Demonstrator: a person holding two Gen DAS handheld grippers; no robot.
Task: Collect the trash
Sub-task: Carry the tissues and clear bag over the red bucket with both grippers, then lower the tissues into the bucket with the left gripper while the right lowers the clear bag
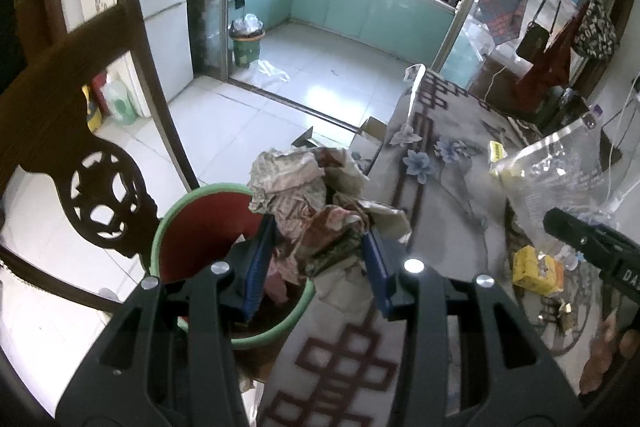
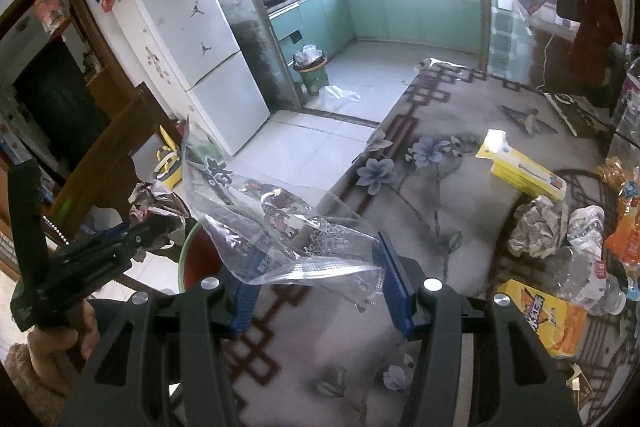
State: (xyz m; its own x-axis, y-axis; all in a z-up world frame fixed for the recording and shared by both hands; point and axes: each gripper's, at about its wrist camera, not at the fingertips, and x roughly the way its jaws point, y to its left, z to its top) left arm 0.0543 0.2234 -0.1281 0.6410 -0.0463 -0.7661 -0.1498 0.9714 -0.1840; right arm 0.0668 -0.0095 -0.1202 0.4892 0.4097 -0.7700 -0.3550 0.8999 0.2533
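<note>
My left gripper is shut on a crumpled wad of newspaper and holds it above the green-rimmed red bin at the table's edge. My right gripper is shut on a clear printed plastic bag, held over the table near the bin. The left gripper with its paper shows at the left of the right wrist view. The bag and the right gripper's finger show at the right of the left wrist view.
On the flowered tablecloth lie a yellow box, a crumpled paper ball, a squashed plastic bottle, an orange snack box and orange wrappers. A dark carved chair stands beside the bin. A fridge stands beyond.
</note>
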